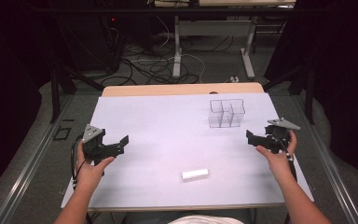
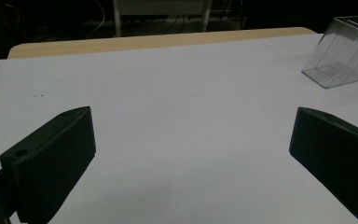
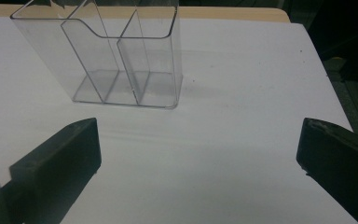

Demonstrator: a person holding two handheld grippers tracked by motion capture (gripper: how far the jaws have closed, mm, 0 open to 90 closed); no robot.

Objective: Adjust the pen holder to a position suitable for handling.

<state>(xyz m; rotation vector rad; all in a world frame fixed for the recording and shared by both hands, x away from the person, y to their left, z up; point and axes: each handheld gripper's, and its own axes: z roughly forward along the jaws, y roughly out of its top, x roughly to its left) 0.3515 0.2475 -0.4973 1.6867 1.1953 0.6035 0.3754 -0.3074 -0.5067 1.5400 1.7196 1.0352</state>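
Observation:
A clear plastic organiser (image 1: 226, 113) with several compartments stands upright at the back right of the white table sheet (image 1: 168, 135); it also shows in the right gripper view (image 3: 116, 56) and at the edge of the left gripper view (image 2: 345, 56). A small white cylinder (image 1: 195, 174) lies on its side near the front edge. My left gripper (image 1: 120, 144) rests at the left side of the sheet, open and empty, jaws wide apart (image 2: 191, 149). My right gripper (image 1: 256, 137) sits at the right, just in front of the organiser, open and empty (image 3: 198, 158).
A bare wooden strip of tabletop (image 1: 182, 88) runs along the back edge. Beyond it are desk legs (image 1: 177, 51) and tangled cables (image 1: 154, 65) on the floor. Metal frame rails (image 1: 32, 158) flank the table on both sides.

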